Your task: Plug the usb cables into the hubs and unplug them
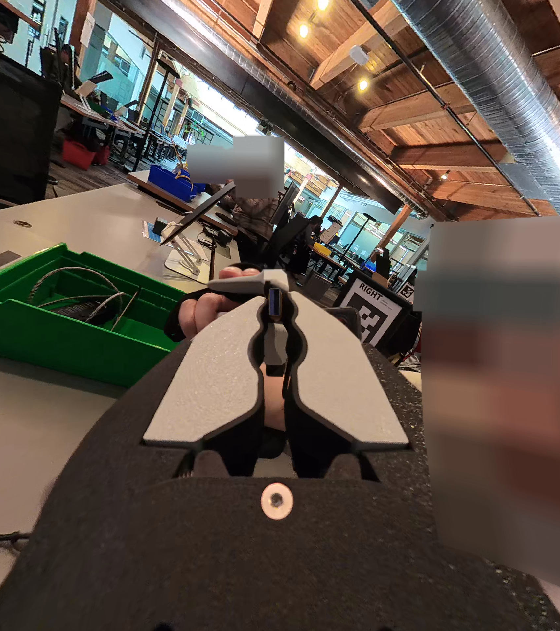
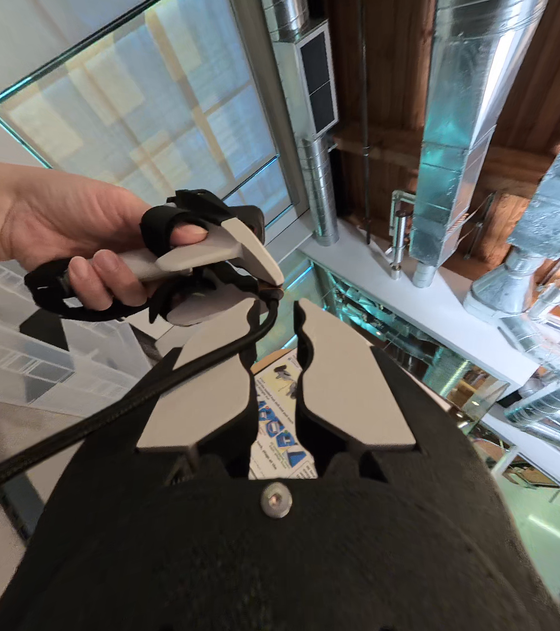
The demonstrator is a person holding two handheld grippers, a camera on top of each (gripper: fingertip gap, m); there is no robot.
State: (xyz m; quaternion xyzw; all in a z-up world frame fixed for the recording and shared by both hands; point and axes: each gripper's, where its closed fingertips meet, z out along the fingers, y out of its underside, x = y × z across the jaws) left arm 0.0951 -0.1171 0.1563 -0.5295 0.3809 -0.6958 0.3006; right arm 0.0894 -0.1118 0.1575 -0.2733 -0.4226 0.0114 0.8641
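My left gripper (image 1: 276,300) is shut on a USB plug (image 1: 274,302) with a blue insert, held up in the air with its end facing forward. In the right wrist view the left gripper (image 2: 273,283) shows from the front in a person's hand, pinching the plug's end (image 2: 273,289). The plug's black braided cable (image 2: 155,386) runs down to the left across my right gripper's left finger (image 2: 210,375). My right gripper (image 2: 277,304) is open and empty, its tips just below the plug. One right gripper finger (image 1: 237,285) shows just behind the plug.
A green bin (image 1: 50,341) stands on the grey table (image 1: 32,444) at the left and holds grey braided cables (image 1: 77,273) and a dark hub-like block (image 1: 73,309). Desks, a tilted stand (image 1: 186,246) and seated people are farther back. A printed instruction sheet (image 2: 275,426) lies below the right gripper. The tips of both grippers are at nearly the same place.
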